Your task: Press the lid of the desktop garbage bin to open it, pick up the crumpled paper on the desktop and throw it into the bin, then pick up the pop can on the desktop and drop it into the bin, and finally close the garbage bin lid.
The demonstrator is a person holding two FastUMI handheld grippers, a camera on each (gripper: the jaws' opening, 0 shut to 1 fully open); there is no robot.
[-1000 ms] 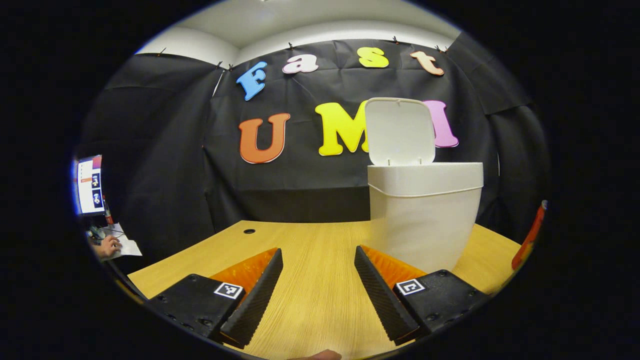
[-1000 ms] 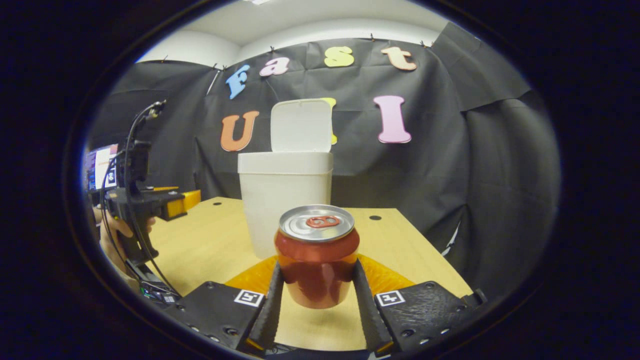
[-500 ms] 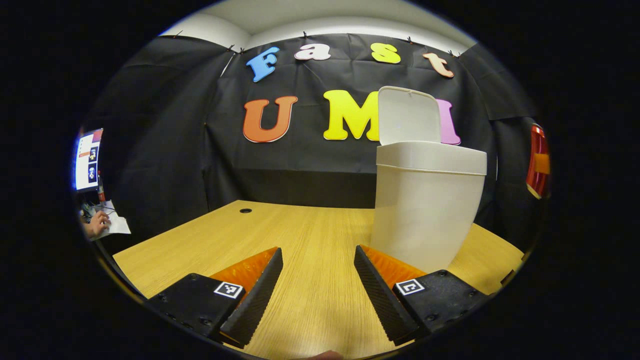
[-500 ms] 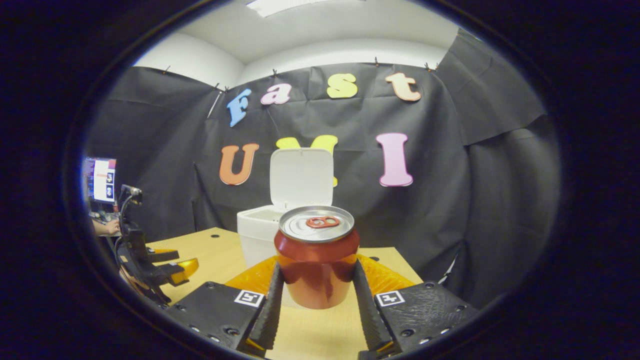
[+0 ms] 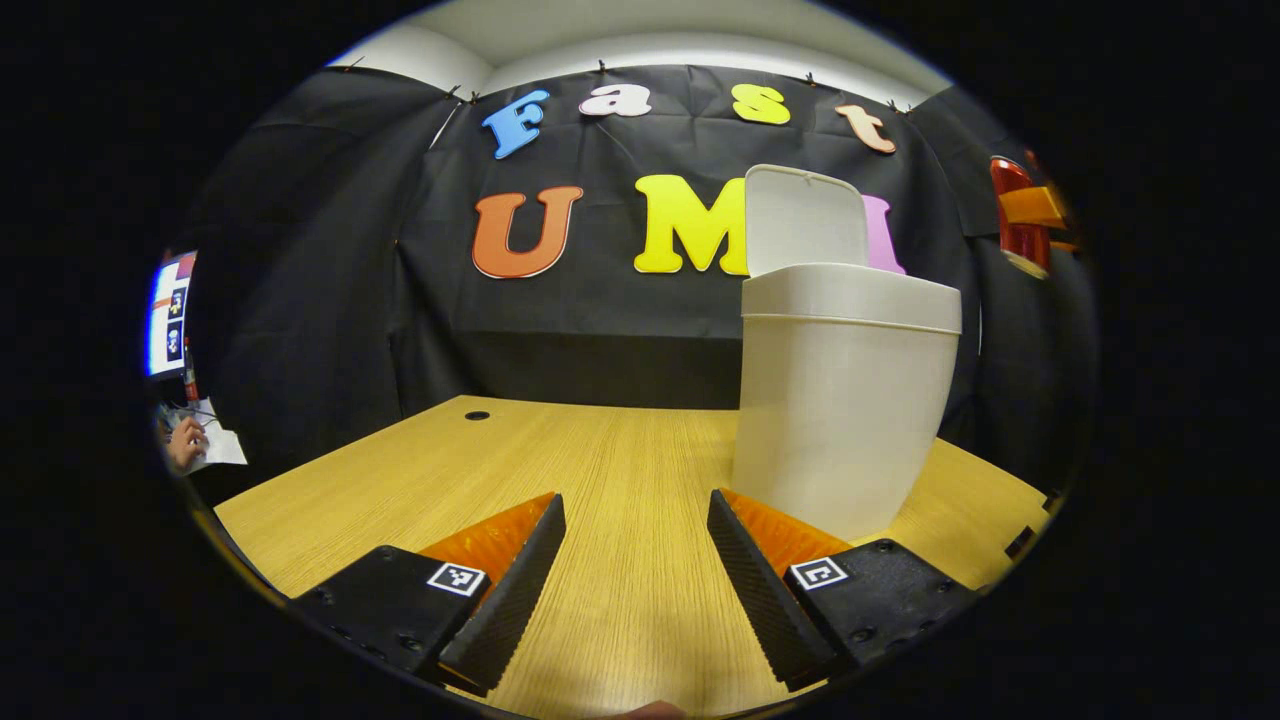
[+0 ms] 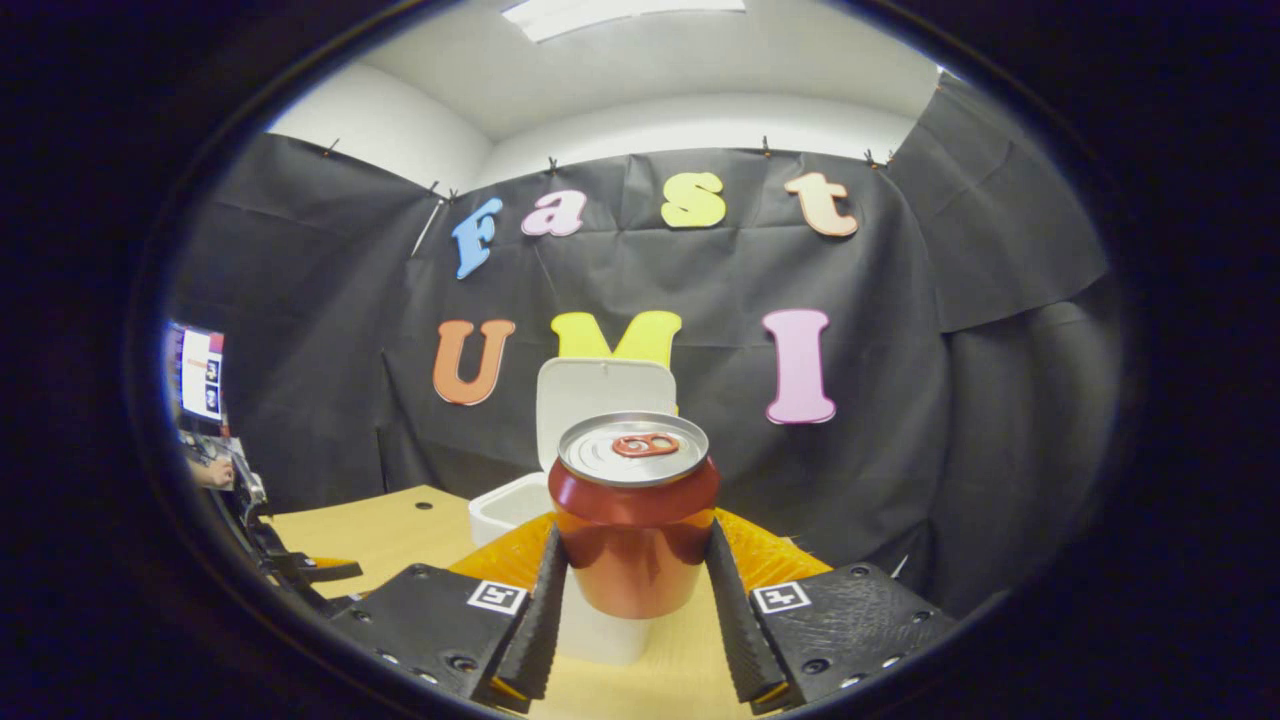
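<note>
Each tool has two long fingers with ribbed inner faces, set on black blocks studded with small screws. The left tool and the right tool each carry a small square black-and-white marker on every block. Translucent orange pieces sit behind the fingers.
</note>
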